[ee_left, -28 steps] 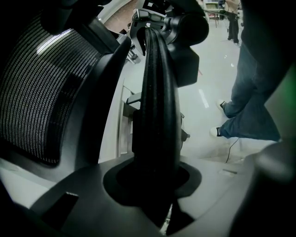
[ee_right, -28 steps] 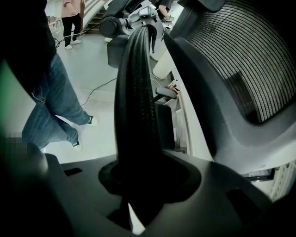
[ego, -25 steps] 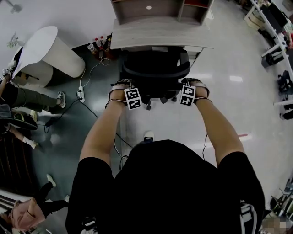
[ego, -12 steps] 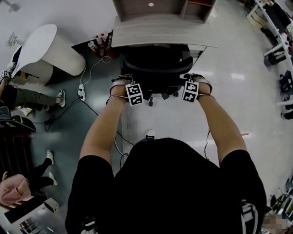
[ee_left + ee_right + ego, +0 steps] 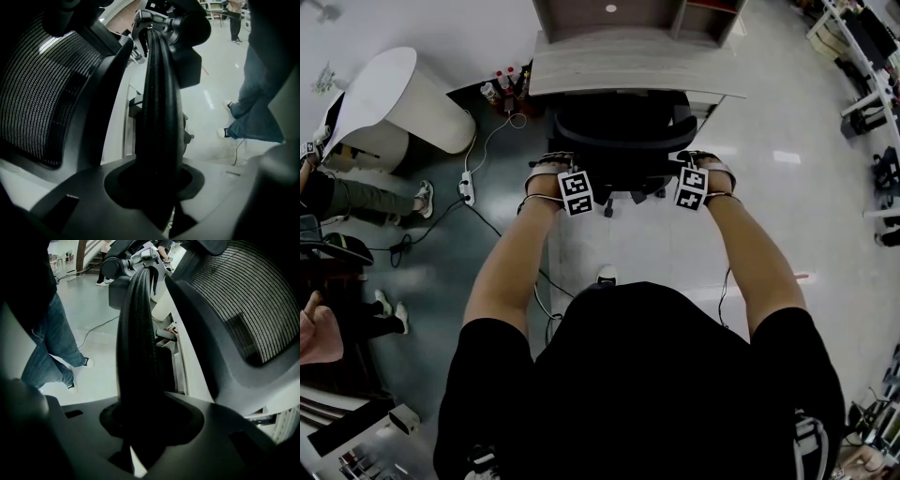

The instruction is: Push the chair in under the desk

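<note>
Head view: the black chair (image 5: pixel 619 131) stands in the middle of the scene, its far part under the near edge of the pale wooden worktop (image 5: pixel 628 73), while its curved back and the legs of its base show on the near side. The person's arms reach forward to it. The left tool (image 5: pixel 549 167) is at the chair's left side and the right tool (image 5: pixel 705 165) at its right side, each with its marker cube facing up. To the left of the worktop a few bottles (image 5: pixel 502 91) stand on the floor, beside a white rounded unit (image 5: pixel 403 103), and a power strip (image 5: pixel 467 192) lies on the dark floor near them.

Left gripper view: the left tool's jaws pinch the left armrest (image 5: pixel 159 117), a black ribbed pad that runs up between them. The chair's mesh back (image 5: pixel 42 93) fills the left side. A standing person's jeans leg (image 5: pixel 255 103) shows at the right.

Right gripper view: the right tool's jaws are clamped on the right armrest (image 5: pixel 136 343), which rises between them. The mesh back is at the right, and another pair of jeans legs (image 5: pixel 47 348) at the left.
</note>
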The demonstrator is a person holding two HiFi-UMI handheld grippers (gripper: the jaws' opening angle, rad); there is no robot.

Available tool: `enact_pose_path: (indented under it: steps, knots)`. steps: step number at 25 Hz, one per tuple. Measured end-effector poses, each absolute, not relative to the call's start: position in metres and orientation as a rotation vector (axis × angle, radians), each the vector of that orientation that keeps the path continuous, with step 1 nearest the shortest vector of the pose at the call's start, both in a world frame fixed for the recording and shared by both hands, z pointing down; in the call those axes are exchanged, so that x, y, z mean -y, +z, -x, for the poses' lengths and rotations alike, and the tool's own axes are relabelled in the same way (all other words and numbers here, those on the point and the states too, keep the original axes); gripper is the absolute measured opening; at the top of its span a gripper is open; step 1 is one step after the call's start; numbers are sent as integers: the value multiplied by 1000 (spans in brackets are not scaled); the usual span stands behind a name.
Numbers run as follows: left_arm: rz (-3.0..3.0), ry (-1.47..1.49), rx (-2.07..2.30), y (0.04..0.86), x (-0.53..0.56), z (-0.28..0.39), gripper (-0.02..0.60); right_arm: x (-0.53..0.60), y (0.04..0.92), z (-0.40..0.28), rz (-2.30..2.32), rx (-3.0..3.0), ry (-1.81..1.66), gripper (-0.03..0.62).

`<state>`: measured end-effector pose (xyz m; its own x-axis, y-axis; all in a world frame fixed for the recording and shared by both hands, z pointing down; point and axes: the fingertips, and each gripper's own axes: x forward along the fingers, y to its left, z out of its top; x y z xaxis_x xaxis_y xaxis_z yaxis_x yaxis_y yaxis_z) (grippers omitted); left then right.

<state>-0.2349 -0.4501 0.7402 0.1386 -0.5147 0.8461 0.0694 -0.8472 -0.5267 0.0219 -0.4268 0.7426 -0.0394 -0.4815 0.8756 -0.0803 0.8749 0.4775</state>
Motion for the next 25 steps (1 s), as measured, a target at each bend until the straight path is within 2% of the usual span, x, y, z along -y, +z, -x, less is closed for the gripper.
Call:
enact_pose_path:
  steps: [10,13,18,23,25]
  knots:
    - [1954,-1666,-508,737,454,234,144,428,744,-18,-474,1610,-338,152]
    - [1983,-1663,-476,736,449,233,144,427,738,-18,-529,1653,-298,223]
    - [2073,-1582,-461,721,439,237,180,419,714,-22,-647,1675,-316,255]
    - [2144,-1516,-556,701,429,251,218,396,671,-19,-825,1813,-239,253]
    - [2218,-1478,-627,691,424,256,218,390,648,-16,-945,1902,-186,233]
